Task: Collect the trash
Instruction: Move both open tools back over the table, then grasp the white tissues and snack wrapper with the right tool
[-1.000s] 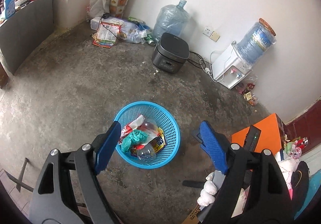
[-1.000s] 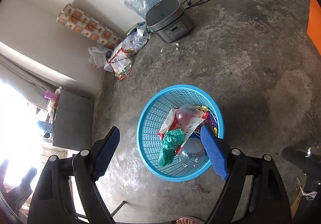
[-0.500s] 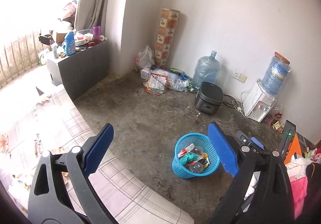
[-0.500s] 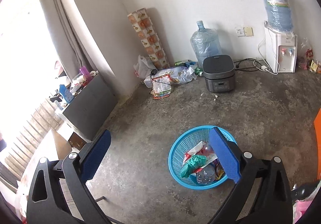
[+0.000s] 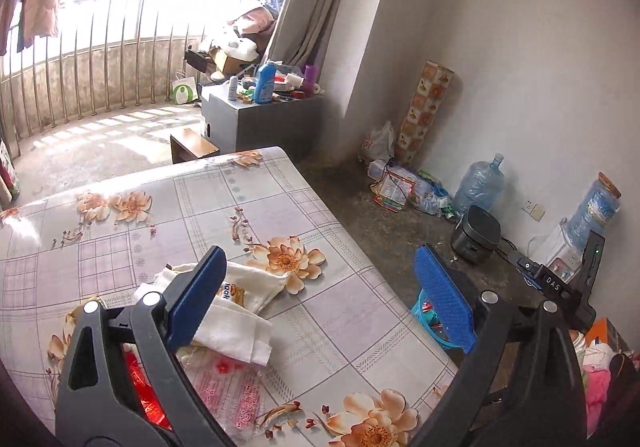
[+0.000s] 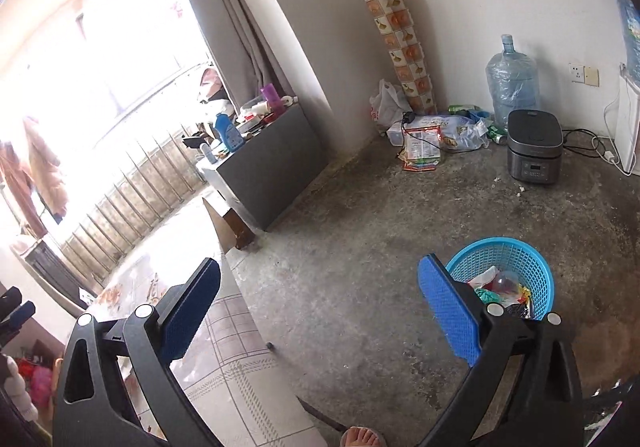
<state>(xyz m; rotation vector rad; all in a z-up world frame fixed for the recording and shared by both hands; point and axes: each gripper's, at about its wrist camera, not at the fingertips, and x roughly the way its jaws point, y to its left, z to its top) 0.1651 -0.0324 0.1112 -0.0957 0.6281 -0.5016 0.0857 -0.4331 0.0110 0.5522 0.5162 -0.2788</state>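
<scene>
both claws gape wide with nothing held. the left claw (image 5: pixel 320 295) hangs over the flowered table (image 5: pixel 256 207), where white wrappers (image 5: pixel 240 311) lie. the right claw (image 6: pixel 320 311) faces the floor beside the blue basket (image 6: pixel 516 255) holding trash.

Floor (image 6: pixel 360 247): rough matt concrete, stained. Basket (image 6: pixel 516 251): blue plastic mesh, at 4 o'clock in the right view. Tablecloth (image 5: pixel 240 215): glossy floral vinyl. Wrapper (image 5: pixel 236 331) at 7 o'clock: white, paper-like. Gripper pads (image 5: pixel 444 295): blue textured rubber. Railing (image 5: pixel 120 47): bare metal.
</scene>
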